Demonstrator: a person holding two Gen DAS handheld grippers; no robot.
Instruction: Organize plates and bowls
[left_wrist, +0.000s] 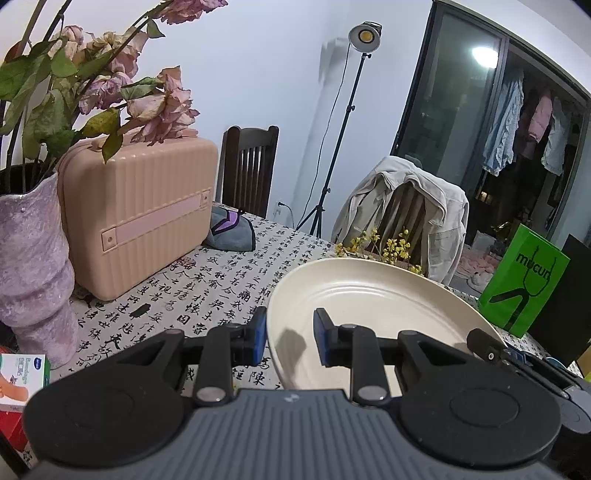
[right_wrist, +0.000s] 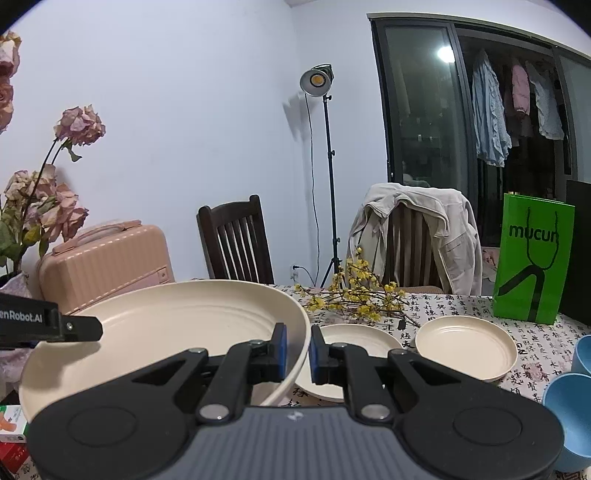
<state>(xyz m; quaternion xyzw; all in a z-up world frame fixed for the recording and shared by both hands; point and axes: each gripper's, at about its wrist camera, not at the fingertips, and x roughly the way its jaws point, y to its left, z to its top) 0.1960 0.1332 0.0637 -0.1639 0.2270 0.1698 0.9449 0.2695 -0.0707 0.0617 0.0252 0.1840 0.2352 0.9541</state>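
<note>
plates mostly unsorted: big cream plate (right_wrist: 166, 325) is lifted off the tabletop (right_wrist: 461, 306), left tool (left_wrist: 290, 338) and right tool (right_wrist: 298, 347) pinching opposite rims. right of it, two smaller plates (right_wrist: 465, 343) and blue bowls (right_wrist: 569, 406) wait unstacked.

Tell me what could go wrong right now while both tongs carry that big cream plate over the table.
1. The large plate is held only at its rim, by the left tongs on one side and the right tongs on the other; if the hands drift apart or tilt, it may slip.
2. Two smaller plates sit right beside it, so lowering it carelessly could knock them.
3. The yellow flower sprigs lie close behind and could be swept.
</note>
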